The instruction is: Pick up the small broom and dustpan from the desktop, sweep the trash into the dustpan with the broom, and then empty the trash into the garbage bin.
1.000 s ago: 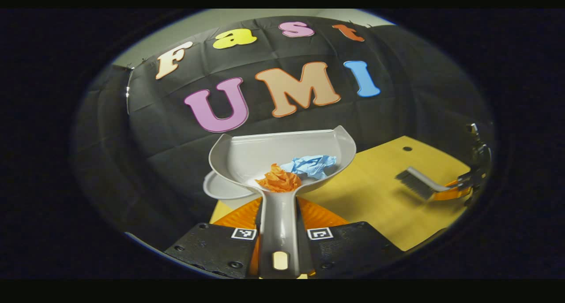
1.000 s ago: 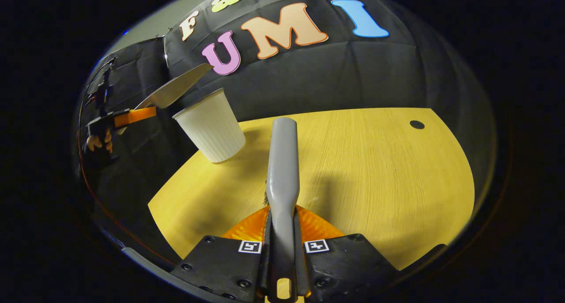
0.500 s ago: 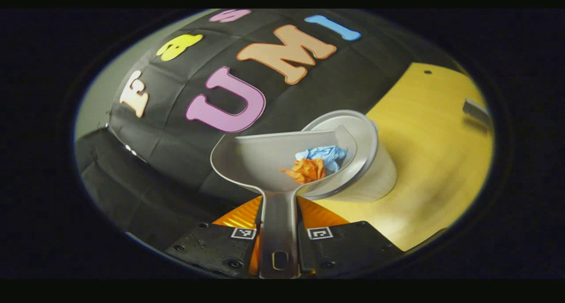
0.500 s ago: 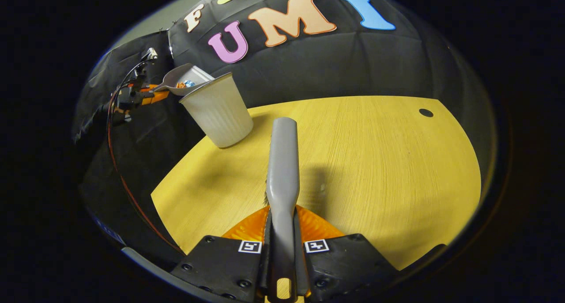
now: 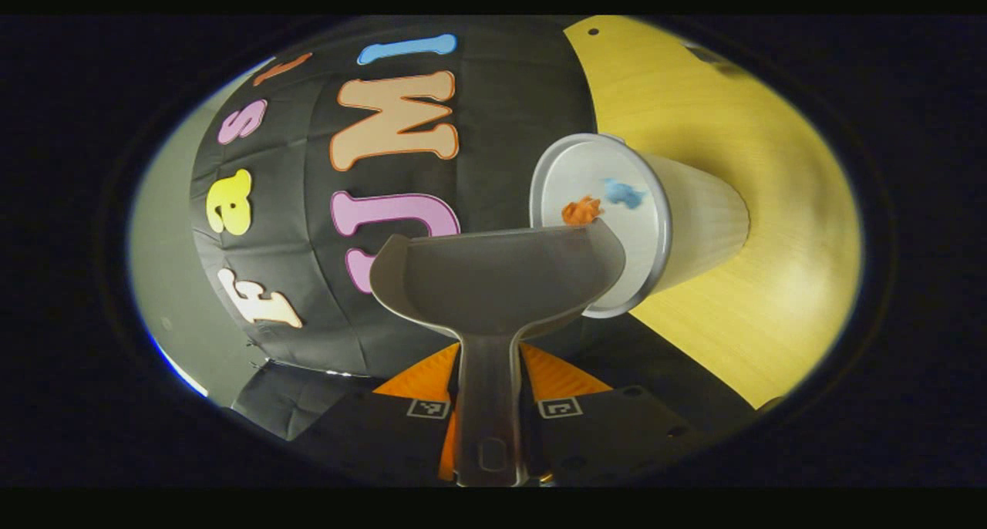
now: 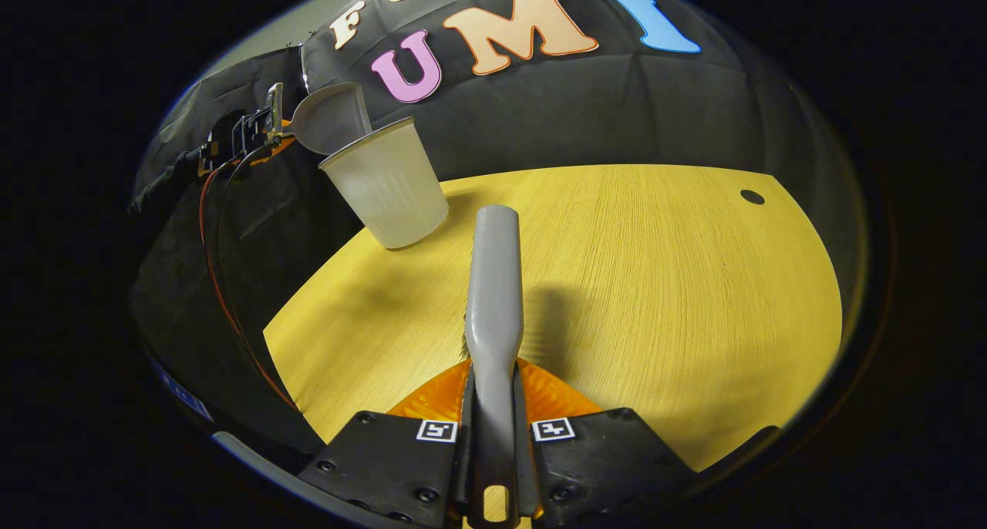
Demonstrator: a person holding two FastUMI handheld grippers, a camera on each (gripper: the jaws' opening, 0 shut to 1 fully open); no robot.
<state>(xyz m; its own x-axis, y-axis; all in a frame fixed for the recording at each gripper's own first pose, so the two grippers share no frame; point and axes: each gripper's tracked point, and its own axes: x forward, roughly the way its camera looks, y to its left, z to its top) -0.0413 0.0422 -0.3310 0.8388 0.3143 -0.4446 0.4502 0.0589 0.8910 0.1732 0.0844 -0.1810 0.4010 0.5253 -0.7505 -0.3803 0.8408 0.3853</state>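
- Two paper wads, orange point(image 5: 580, 210) and blue point(image 5: 623, 193), are lying inside the white garbage bin point(image 5: 694, 220).
- Left gripper point(image 5: 491, 407) is clamping the tipped grey dustpan point(image 5: 497, 278).
- Right gripper point(image 6: 493, 429) is clamping the broom point(image 6: 493, 282).

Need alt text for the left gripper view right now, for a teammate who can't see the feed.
The left gripper holds the grey dustpan by its handle, tipped over the white garbage bin. Orange paper and blue paper are inside the bin, which stands on the yellow desktop.
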